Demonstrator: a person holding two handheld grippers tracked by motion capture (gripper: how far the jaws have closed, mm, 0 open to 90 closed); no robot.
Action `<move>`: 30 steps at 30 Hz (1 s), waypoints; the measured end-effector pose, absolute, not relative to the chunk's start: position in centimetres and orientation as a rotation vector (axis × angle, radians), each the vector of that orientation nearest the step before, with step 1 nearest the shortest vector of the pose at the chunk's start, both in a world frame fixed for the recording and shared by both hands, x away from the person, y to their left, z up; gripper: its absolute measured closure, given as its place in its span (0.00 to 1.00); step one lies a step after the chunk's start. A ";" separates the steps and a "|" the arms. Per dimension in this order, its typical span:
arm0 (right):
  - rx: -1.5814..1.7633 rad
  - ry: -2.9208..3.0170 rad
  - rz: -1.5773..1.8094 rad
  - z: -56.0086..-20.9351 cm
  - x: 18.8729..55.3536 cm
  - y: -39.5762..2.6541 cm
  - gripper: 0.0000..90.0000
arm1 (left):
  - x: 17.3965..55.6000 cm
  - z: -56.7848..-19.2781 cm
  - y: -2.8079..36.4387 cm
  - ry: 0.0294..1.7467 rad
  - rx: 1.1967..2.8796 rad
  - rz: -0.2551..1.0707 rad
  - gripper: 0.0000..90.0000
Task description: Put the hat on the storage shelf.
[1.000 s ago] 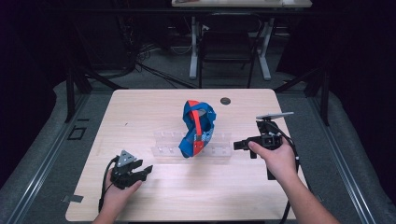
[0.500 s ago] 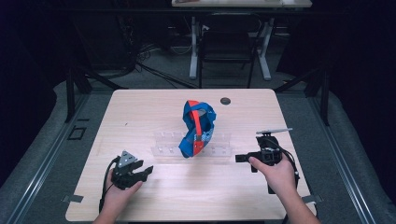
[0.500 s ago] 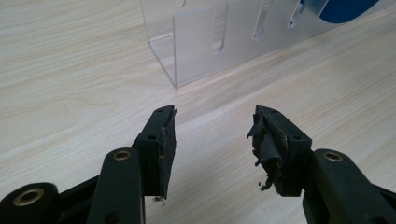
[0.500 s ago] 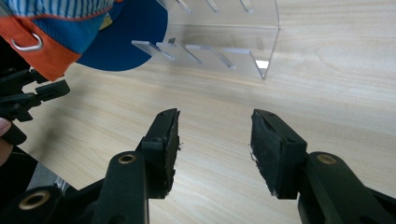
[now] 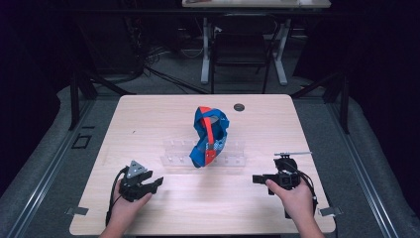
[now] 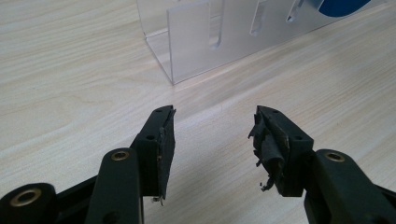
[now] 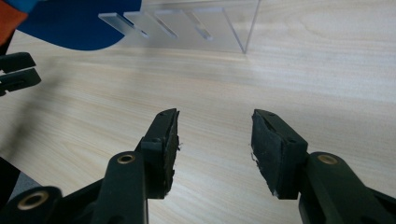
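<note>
Your right gripper (image 5: 258,178) has dropped back to the table edge, jaws apart and empty. Left gripper (image 5: 154,183) has just widened, empty too. Blue-and-red bag (image 5: 209,135) sits in the clear rack (image 5: 233,153), apparently placed.

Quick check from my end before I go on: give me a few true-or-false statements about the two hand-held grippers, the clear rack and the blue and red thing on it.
1. The left hand-held gripper holds nothing between its jaws. True.
2. The blue and red item lies flat on the table beside the clear rack. False: it stands up out of the rack near its middle.
3. The right hand-held gripper is shut on the rack. False: its jaws stand apart over bare wood, short of the rack.
4. A small dark round disc sits on the table beyond the rack. True.
5. Both hand-held grippers rest on the near side of the rack. True.
</note>
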State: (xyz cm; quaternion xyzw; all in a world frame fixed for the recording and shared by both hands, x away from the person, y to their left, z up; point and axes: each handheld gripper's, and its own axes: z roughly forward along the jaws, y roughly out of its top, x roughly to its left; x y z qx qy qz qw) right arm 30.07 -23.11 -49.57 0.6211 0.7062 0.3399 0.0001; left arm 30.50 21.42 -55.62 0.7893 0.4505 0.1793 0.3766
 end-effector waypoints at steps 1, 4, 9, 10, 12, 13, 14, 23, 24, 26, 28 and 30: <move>1.950 2.213 1.064 -49.8 30.0 -23.2 0.57 | 30.5 -55.6 21.4 1.153 2.020 0.457 0.54; 1.947 2.201 1.038 -50.3 29.7 -23.2 0.57 | 30.5 -55.6 21.3 1.152 2.020 0.456 0.54; 1.939 2.189 1.038 -50.8 29.3 -23.2 0.57 | 30.5 -55.6 21.3 1.151 2.019 0.457 0.54; 1.940 2.179 1.051 -51.0 29.2 -23.1 0.57 | 30.5 -55.6 21.3 1.148 2.021 0.456 0.54; 1.933 2.183 1.043 -51.3 28.9 -23.1 0.57 | 30.5 -55.6 21.3 1.152 2.020 0.455 0.54; 1.927 2.184 1.042 -51.4 28.8 -23.0 0.57 | 30.5 -55.6 21.3 1.152 2.020 0.455 0.54; 1.929 2.171 1.048 -51.6 28.7 -23.0 0.57 | 30.4 -55.6 21.3 1.151 2.019 0.455 0.54; 1.956 2.100 1.173 -52.5 27.9 -24.0 0.56 | 30.4 -55.6 21.3 1.145 2.020 0.460 0.54; 1.952 2.094 1.181 -52.6 27.9 -24.1 0.56 | 30.4 -55.6 21.3 1.145 2.020 0.459 0.54; 1.955 2.089 1.187 -52.6 27.8 -24.2 0.55 | 30.4 -55.6 21.3 1.145 2.019 0.460 0.54; 1.949 2.080 1.190 -52.7 27.7 -24.3 0.55 | 30.3 -55.5 21.2 1.141 2.016 0.461 0.54; 1.937 2.079 1.195 -52.7 27.5 -24.4 0.55 | 30.2 -55.4 21.0 1.132 2.016 0.463 0.54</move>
